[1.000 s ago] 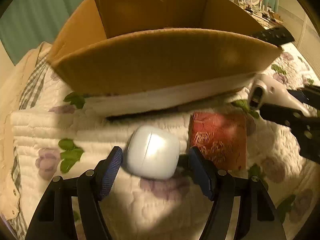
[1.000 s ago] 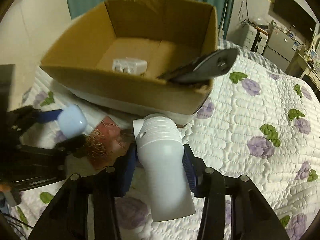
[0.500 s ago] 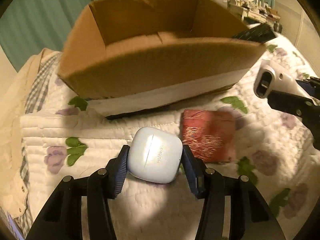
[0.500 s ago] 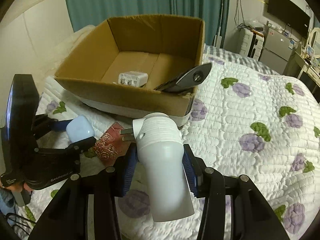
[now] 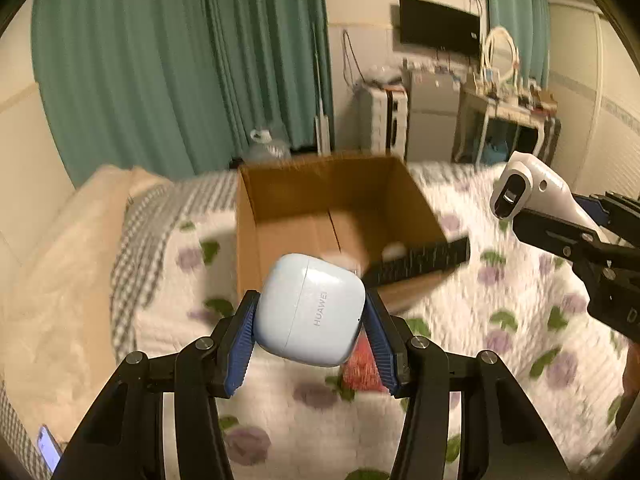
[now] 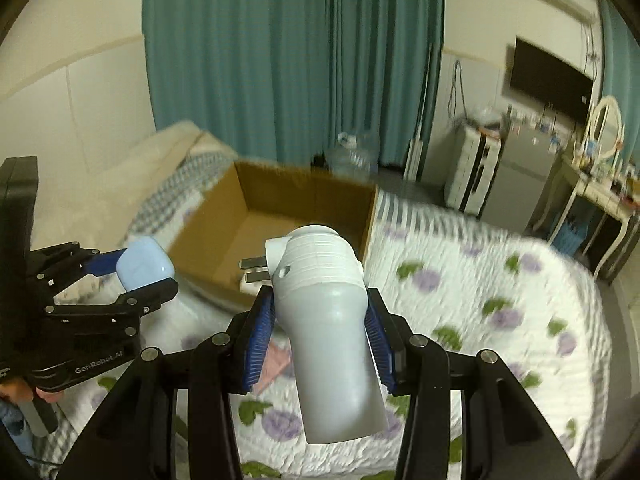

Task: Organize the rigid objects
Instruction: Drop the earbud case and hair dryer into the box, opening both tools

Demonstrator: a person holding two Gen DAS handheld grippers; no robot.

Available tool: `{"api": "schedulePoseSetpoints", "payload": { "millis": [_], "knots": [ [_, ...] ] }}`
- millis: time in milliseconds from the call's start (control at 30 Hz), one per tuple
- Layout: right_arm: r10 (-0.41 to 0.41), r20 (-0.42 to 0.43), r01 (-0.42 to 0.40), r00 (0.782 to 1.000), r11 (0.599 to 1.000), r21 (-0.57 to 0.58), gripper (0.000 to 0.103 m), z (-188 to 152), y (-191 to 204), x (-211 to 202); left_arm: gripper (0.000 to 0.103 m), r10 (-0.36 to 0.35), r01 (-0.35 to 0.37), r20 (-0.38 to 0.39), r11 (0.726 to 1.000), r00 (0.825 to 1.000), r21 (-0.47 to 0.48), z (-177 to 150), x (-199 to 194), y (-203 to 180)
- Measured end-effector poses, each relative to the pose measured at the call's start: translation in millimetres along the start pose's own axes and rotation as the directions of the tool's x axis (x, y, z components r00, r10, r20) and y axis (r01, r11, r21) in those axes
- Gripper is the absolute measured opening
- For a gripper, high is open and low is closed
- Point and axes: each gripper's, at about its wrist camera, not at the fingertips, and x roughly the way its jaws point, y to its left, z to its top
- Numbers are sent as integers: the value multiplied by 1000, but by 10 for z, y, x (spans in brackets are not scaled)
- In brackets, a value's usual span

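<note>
- Our left gripper (image 5: 310, 316) clamps a pale blue earbud case (image 5: 310, 310) between its 2 blue pads, raised in front of the cardboard box (image 5: 320, 216), on its near side.
- Our right gripper (image 6: 320, 320) squeezes a white plug-in device (image 6: 324, 320) with 2 metal prongs, also lifted on the box's near side, to the right of the case.
- A black remote (image 5: 416, 262) leans over the box's right near rim.
- A red pouch (image 5: 358, 368) lies on the floral quilt (image 6: 480, 300) just before the box.
</note>
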Motion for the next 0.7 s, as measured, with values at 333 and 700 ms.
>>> {"api": "schedulePoseSetpoints", "payload": {
  "millis": [333, 700],
  "knots": [
    [14, 137, -11, 990, 1000, -29, 44, 697, 46, -124, 52, 26, -25, 86, 1000, 996, -9, 674, 82, 28],
    [27, 98, -27, 995, 1000, -3, 44, 911, 10, 758, 52, 17, -20, -63, 999, 998, -47, 716, 1326, 123]
  ]
}}
